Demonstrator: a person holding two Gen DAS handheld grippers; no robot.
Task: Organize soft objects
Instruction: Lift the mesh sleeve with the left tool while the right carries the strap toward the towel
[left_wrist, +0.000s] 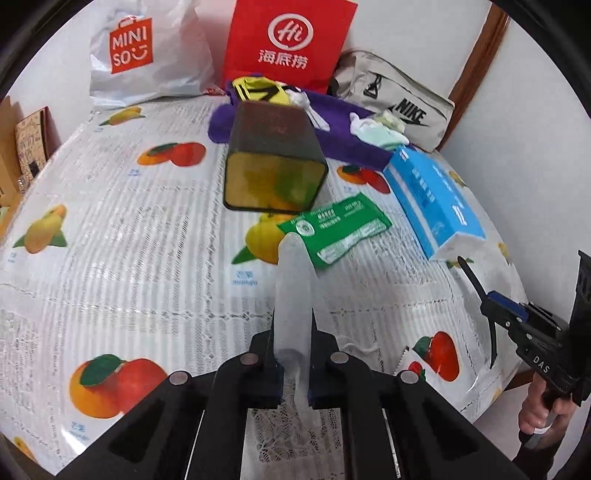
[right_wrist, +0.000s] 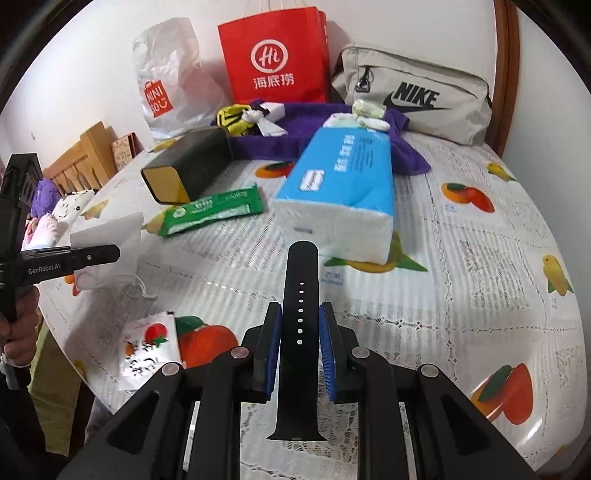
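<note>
My left gripper (left_wrist: 293, 317) is shut on a thin translucent white sheet (left_wrist: 293, 280) that stands edge-on between its fingers; in the right wrist view the sheet (right_wrist: 110, 236) shows flat at the left. My right gripper (right_wrist: 299, 314) is shut on a black watch strap (right_wrist: 300, 295) with a row of holes; in the left wrist view the strap (left_wrist: 471, 275) shows edge-on at the right. A purple towel (left_wrist: 332, 125) lies at the back of the table with yellow-black (left_wrist: 258, 90) and white (left_wrist: 376, 127) soft items on it.
A dark tin (left_wrist: 273, 158) lies on its side mid-table. A green packet (left_wrist: 336, 229) and blue tissue pack (left_wrist: 436, 203) lie right of it. A small fruit-print sachet (right_wrist: 147, 350) sits near the table's front edge. Miniso bag (left_wrist: 147, 55), red bag (left_wrist: 291, 40) and Nike pouch (left_wrist: 395, 99) stand at the back.
</note>
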